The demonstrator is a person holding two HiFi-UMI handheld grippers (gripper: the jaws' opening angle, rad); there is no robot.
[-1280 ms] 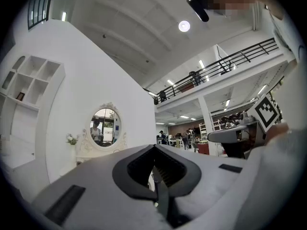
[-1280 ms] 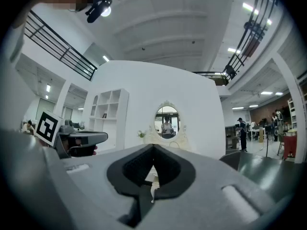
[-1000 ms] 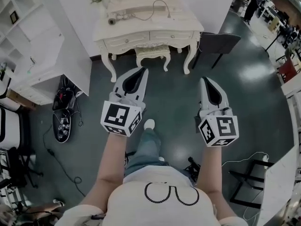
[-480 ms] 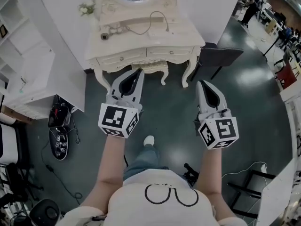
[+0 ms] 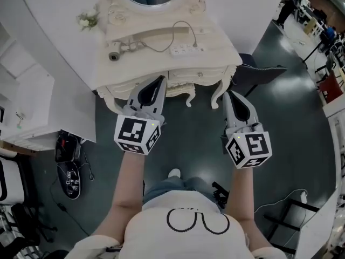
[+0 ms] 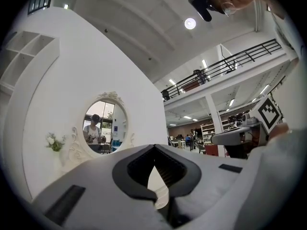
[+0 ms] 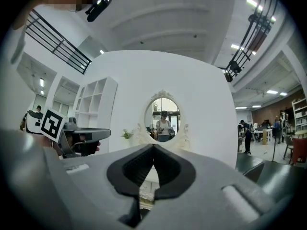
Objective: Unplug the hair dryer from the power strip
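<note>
Hovering empty with jaws together, left gripper (image 5: pixel 160 80) and right gripper (image 5: pixel 228 94) are near; cream hair dryer (image 5: pixel 114 56) seems plugged into far white power strip (image 5: pixel 186 50), untouched.

I was working in a big open hall dressed up as a bedroom corner, not a real home. A cream carved tabletop (image 5: pixel 151 63) with drawers and an oval mirror (image 7: pixel 163 119) stood against a curved white partition (image 7: pixel 206 109), with white shelving (image 7: pixel 93 102) beside it. Beyond it I saw a railed mezzanine (image 6: pixel 230 63), strip lights (image 7: pixel 274 91), a dark polished floor (image 5: pixel 194 139) and people (image 7: pixel 247 137) among desks.
</note>
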